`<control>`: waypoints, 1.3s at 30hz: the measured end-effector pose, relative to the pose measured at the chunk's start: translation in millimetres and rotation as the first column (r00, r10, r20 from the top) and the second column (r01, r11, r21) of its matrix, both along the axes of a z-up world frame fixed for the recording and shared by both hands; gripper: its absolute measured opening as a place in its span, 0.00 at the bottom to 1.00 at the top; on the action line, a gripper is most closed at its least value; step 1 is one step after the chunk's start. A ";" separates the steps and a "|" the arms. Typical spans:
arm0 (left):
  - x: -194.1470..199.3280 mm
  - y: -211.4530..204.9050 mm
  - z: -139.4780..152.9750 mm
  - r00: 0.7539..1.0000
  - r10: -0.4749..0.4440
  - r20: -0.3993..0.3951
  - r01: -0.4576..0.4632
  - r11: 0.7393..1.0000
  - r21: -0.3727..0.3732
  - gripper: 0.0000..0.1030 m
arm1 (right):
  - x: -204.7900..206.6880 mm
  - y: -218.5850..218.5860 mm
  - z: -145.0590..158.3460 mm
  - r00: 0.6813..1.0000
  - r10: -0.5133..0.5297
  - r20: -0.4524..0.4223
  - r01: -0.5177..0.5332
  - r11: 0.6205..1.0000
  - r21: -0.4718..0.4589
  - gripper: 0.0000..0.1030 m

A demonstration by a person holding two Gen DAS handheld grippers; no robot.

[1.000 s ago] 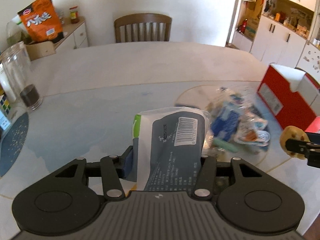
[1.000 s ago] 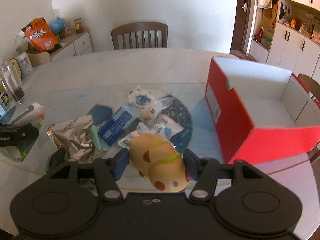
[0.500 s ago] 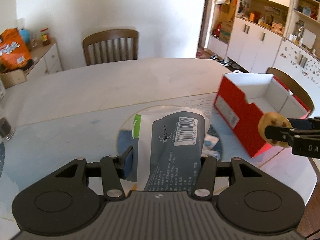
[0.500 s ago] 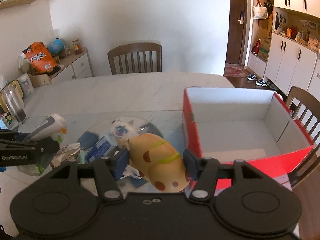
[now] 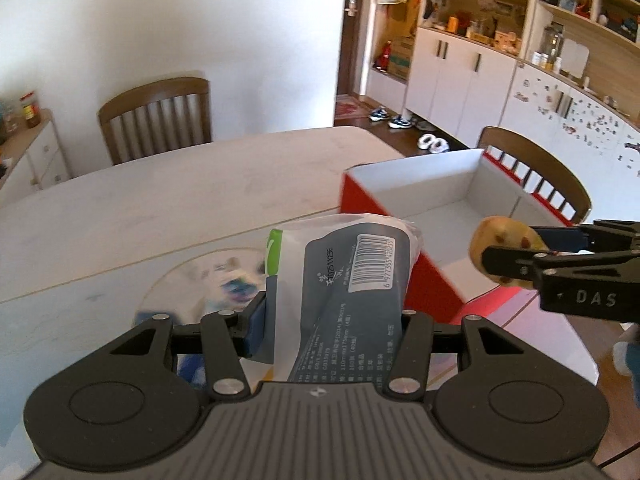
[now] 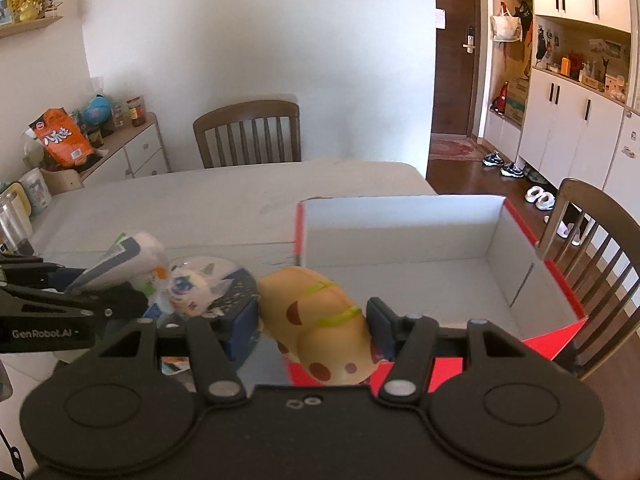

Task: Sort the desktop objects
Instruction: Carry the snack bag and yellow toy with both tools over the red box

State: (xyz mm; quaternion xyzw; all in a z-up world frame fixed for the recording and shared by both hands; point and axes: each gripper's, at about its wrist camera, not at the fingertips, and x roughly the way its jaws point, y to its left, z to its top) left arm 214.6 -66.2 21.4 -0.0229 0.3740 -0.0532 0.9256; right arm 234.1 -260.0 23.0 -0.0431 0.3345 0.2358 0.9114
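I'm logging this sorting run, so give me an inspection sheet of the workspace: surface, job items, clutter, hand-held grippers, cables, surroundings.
Surface: pale table with a round patterned mat.
Job's things: red box, open, white inside, nothing seen in it; grey-white packet; yellow spotted toy.
Clutter: blurred small packets on the mat; jar at the left edge.
Grippers: left hand-held gripper shut on the packet; right hand-held gripper shut on the toy, at the box's near left corner.
Cables: thin dark cord at the lower right of the left wrist view.
Surroundings: wooden chairs, sideboard with an orange bag, white cabinets, shoes on the floor.
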 end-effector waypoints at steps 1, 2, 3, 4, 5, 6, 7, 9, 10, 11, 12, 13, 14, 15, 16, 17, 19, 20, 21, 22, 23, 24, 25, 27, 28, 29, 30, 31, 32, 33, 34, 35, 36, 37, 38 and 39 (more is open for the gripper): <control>5.1 -7.8 0.9 1.000 -0.013 0.000 0.013 1.000 0.003 0.48 | 4.1 -3.6 0.2 1.000 0.000 -0.002 0.000 1.000 -0.001 0.58; 9.0 -14.6 1.3 1.000 -0.025 0.002 0.025 1.000 0.006 0.48 | 7.1 -6.9 1.0 1.000 0.001 -0.003 -0.001 1.000 -0.001 0.58; 13.8 -21.6 1.7 0.999 -0.037 0.003 0.037 0.999 0.010 0.48 | 10.8 -10.1 1.5 1.000 0.001 -0.004 -0.001 1.000 0.000 0.58; 18.6 -28.8 1.5 0.999 -0.050 0.002 0.050 0.999 0.015 0.48 | 13.6 -14.4 1.2 1.000 0.001 -0.003 -0.001 1.000 0.000 0.58; 22.4 -35.3 1.2 0.998 -0.060 0.001 0.060 0.998 0.017 0.48 | 17.8 -17.7 1.4 1.000 0.002 -0.003 -0.002 1.000 -0.002 0.58; 27.3 -41.5 1.1 0.998 -0.069 -0.001 0.069 0.997 0.019 0.48 | 21.3 -20.9 1.0 1.000 0.002 -0.005 -0.002 1.000 -0.004 0.58; 31.8 -47.3 1.0 0.997 -0.079 -0.004 0.079 0.997 0.022 0.48 | 25.4 -23.9 0.9 1.000 0.002 -0.005 -0.002 1.000 -0.008 0.58; 41.4 -58.9 0.2 0.995 -0.095 -0.008 0.095 0.995 0.031 0.48 | 33.5 -29.9 0.0 1.000 0.002 -0.002 -0.003 1.000 -0.016 0.58; 45.8 -64.4 -0.4 0.995 -0.104 -0.010 0.104 0.994 0.037 0.48 | 37.2 -34.1 -0.9 1.000 0.001 -0.002 -0.001 1.000 -0.020 0.58; 49.9 -69.4 -0.9 0.994 -0.109 -0.011 0.109 0.993 0.042 0.48 | 42.2 -37.1 -1.7 1.000 0.000 -0.005 0.000 1.000 -0.023 0.58; 55.4 -74.9 -1.6 0.993 -0.116 -0.013 0.116 0.992 0.046 0.48 | 46.3 -40.0 -3.0 1.000 0.001 -0.010 -0.001 1.000 -0.023 0.58; 57.2 -79.5 -1.8 0.992 -0.125 -0.014 0.126 0.991 0.051 0.48 | 51.9 -43.3 -4.6 1.000 0.001 -0.015 -0.002 1.000 -0.027 0.58; 59.9 -85.0 -3.0 0.991 -0.133 -0.016 0.133 0.989 0.059 0.48 | 56.0 -46.5 -6.3 1.000 -0.002 -0.017 0.001 0.999 -0.035 0.58; 65.1 -90.1 -3.9 0.990 -0.140 -0.018 0.141 0.988 0.065 0.48 | 59.7 -47.1 -6.7 1.000 -0.002 -0.018 0.001 0.999 -0.040 0.58; 68.9 -91.6 -3.8 0.988 -0.150 -0.019 0.151 0.987 0.063 0.48 | 64.5 -50.0 -8.4 1.000 0.002 -0.018 -0.003 0.999 -0.046 0.58; 72.5 -94.8 -4.6 0.987 -0.162 -0.022 0.163 0.985 0.063 0.48 | 69.2 -51.8 -9.6 1.000 0.002 -0.021 -0.003 0.998 -0.056 0.58; 80.5 -101.6 -6.2 0.984 -0.178 -0.026 0.180 0.981 0.079 0.49 | 77.5 -55.7 -12.2 1.000 0.010 -0.024 -0.012 0.997 -0.077 0.58; 84.9 -105.3 -6.6 0.982 -0.189 -0.026 0.190 0.978 0.088 0.49 | 82.2 -58.0 -13.7 0.999 0.015 -0.030 -0.018 0.996 -0.088 0.58; 86.6 -108.4 -7.4 0.980 -0.199 -0.027 0.201 0.975 0.093 0.49 | 85.8 -59.6 -14.7 0.999 0.021 -0.034 -0.024 0.995 -0.094 0.58; 90.3 -112.2 -8.6 0.978 -0.206 -0.031 0.208 0.973 0.101 0.49 | 89.0 -60.3 -16.0 0.999 0.031 -0.035 -0.034 0.994 -0.102 0.58; 93.8 -114.8 -9.6 0.977 -0.211 -0.036 0.213 0.971 0.109 0.49 | 92.1 -60.9 -17.2 0.999 0.036 -0.036 -0.040 0.993 -0.112 0.58; 98.8 -118.6 -11.2 0.975 -0.218 -0.043 0.222 0.968 0.117 0.49 | 95.1 -62.1 -19.6 0.999 0.039 -0.038 -0.043 0.992 -0.118 0.58; 101.2 -121.6 -12.8 0.973 -0.225 -0.049 0.230 0.966 0.122 0.49 | 97.5 -62.7 -22.2 0.998 0.045 -0.044 -0.050 0.991 -0.123 0.58; 109.3 -127.9 -16.2 0.969 -0.239 -0.062 0.246 0.960 0.134 0.49 | 103.3 -64.0 -27.5 0.997 0.054 -0.050 -0.061 0.989 -0.135 0.58; 113.2 -131.2 -17.7 0.967 -0.247 -0.068 0.254 0.956 0.143 0.49 | 105.8 -64.5 -30.6 0.997 0.056 -0.048 -0.062 0.987 -0.148 0.58; 117.4 -134.2 -19.7 0.964 -0.256 -0.078 0.265 0.953 0.149 0.49 | 107.7 -65.9 -32.3 0.997 0.060 -0.047 -0.066 0.986 -0.153 0.58; 121.9 -137.0 -21.4 0.959 -0.270 -0.088 0.281 0.948 0.151 0.49 | 109.7 -67.8 -34.2 0.996 0.068 -0.050 -0.075 0.985 -0.154 0.58; 126.5 -139.7 -23.5 0.954 -0.284 -0.099 0.297 0.942 0.157 0.49 | 111.7 -68.6 -35.7 0.996 0.074 -0.054 -0.082 0.984 -0.160 0.58; 129.7 -142.1 -26.1 0.949 -0.295 -0.111 0.310 0.937 0.163 0.49 | 113.3 -68.6 -36.9 0.995 0.078 -0.055 -0.086 0.982 -0.168 0.58; 133.9 -144.4 -28.8 0.944 -0.304 -0.125 0.322 0.932 0.167 0.49 | 114.7 -68.8 -38.0 0.995 0.084 -0.054 -0.093 0.980 -0.174 0.58; 137.9 -146.5 -31.4 0.939 -0.314 -0.138 0.335 0.927 0.171 0.49 | 116.6 -69.3 -39.6 0.994 0.093 -0.058 -0.102 0.979 -0.178 0.58; 142.4 -147.9 -33.8 0.935 -0.323 -0.149 0.346 0.921 0.178 0.49 | 118.7 -69.6 -41.1 0.993 0.096 -0.064 -0.106 0.978 -0.180 0.58; 147.3 -152.1 -35.8 0.929 -0.335 -0.160 0.362 0.913 0.189 0.49 | 121.1 -69.2 -42.2 0.993 0.100 -0.070 -0.111 0.977 -0.181 0.58; 152.0 -156.3 -38.2 0.922 -0.347 -0.174 0.378 0.904 0.200 0.49 | 122.6 -68.7 -44.1 0.990 0.113 -0.081 -0.126 0.975 -0.182 0.58; 156.0 -158.5 -40.2 0.916 -0.356 -0.186 0.391 0.897 0.206 0.49 | 124.1 -68.1 -46.3 0.988 0.127 -0.092 -0.142 0.973 -0.184 0.58; 160.1 -161.6 -42.8 0.908 -0.368 -0.202 0.407 0.889 0.212 0.49 | 125.5 -68.4 -48.0 0.986 0.137 -0.098 -0.153 0.970 -0.188 0.58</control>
